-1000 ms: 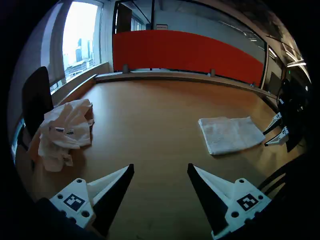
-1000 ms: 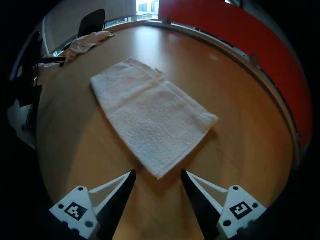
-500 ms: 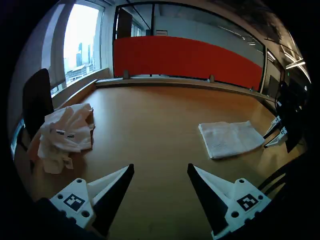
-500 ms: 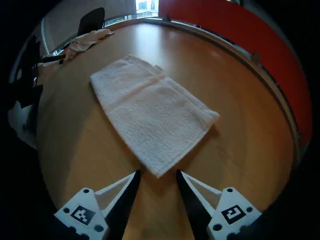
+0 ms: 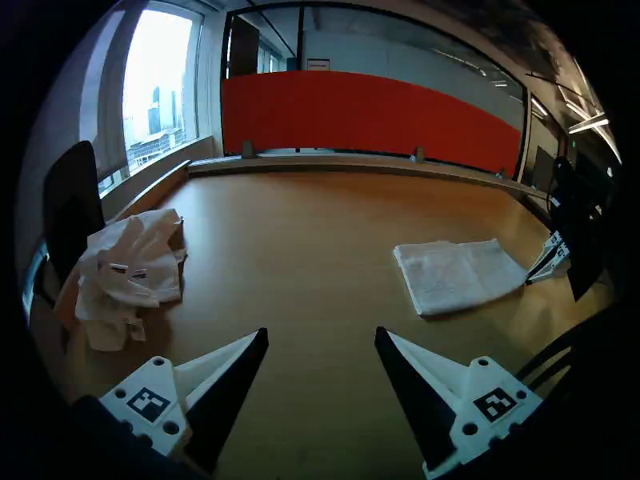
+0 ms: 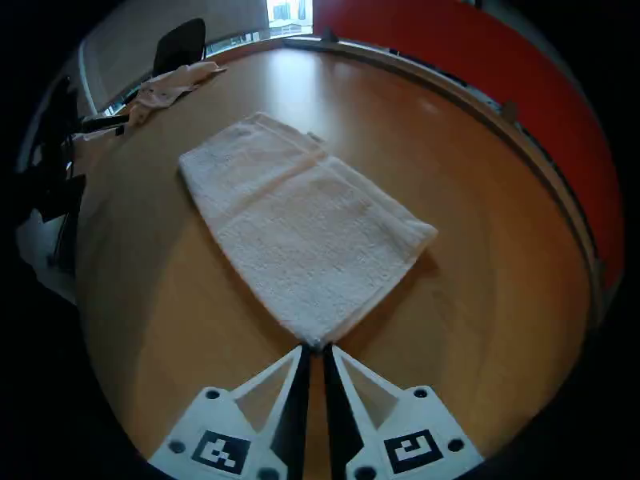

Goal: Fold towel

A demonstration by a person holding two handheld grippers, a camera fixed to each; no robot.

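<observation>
Right gripper (image 6: 316, 350) at the towel (image 6: 308, 232) corner
The towel lies flat in the middle of the table (image 6: 480, 264). It looks folded at least once. The right jaws are almost shut at its near corner, low in the frame, and seem to pinch it, though that is hard to see. The left gripper (image 5: 320, 344) is wide open and holds nothing. One more fold may be left.
</observation>
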